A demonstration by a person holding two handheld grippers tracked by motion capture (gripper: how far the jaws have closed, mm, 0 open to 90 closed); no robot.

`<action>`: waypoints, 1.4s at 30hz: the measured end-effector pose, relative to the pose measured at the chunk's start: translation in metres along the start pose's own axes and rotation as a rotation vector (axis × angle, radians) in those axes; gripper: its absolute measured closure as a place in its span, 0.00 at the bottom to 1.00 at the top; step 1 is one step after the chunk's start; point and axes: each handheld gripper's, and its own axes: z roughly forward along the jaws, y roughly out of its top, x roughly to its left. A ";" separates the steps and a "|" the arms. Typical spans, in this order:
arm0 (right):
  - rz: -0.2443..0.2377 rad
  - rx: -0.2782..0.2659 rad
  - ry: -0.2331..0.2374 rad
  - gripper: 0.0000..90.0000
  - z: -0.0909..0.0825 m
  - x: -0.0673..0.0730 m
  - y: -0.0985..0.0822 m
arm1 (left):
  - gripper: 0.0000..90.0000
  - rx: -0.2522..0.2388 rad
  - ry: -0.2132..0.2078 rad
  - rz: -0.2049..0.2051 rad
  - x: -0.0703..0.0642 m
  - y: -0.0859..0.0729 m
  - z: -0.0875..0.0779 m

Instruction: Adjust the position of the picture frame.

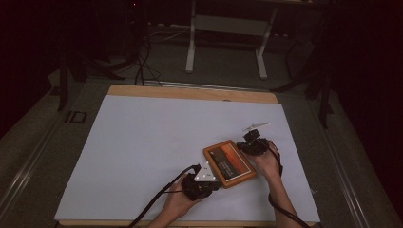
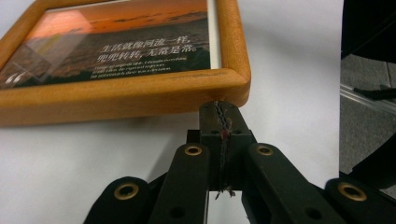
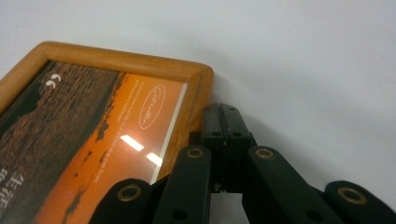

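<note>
A wooden picture frame (image 1: 229,163) with an orange sunset print lies flat on the white sheet (image 1: 142,142), right of centre near the front. My left gripper (image 1: 216,183) sits at the frame's near-left edge. In the left gripper view its jaws are shut with nothing between them, and the left gripper (image 2: 221,109) tips butt against the frame (image 2: 116,95) close to a corner. My right gripper (image 1: 243,147) is at the frame's far-right corner. The right gripper (image 3: 221,113) is shut and empty, its tips resting beside the frame (image 3: 116,116) side rail.
A small pale stick-like object (image 1: 256,126) lies on the sheet just beyond the right gripper. The wooden table edge (image 1: 190,91) runs along the back. Beyond it stand white table legs (image 1: 191,42) and cables on a dark floor.
</note>
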 end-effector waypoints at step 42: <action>-0.093 -0.036 0.022 1.00 -0.044 0.011 -0.041 | 1.00 -0.031 0.147 -0.134 0.073 -0.007 -0.031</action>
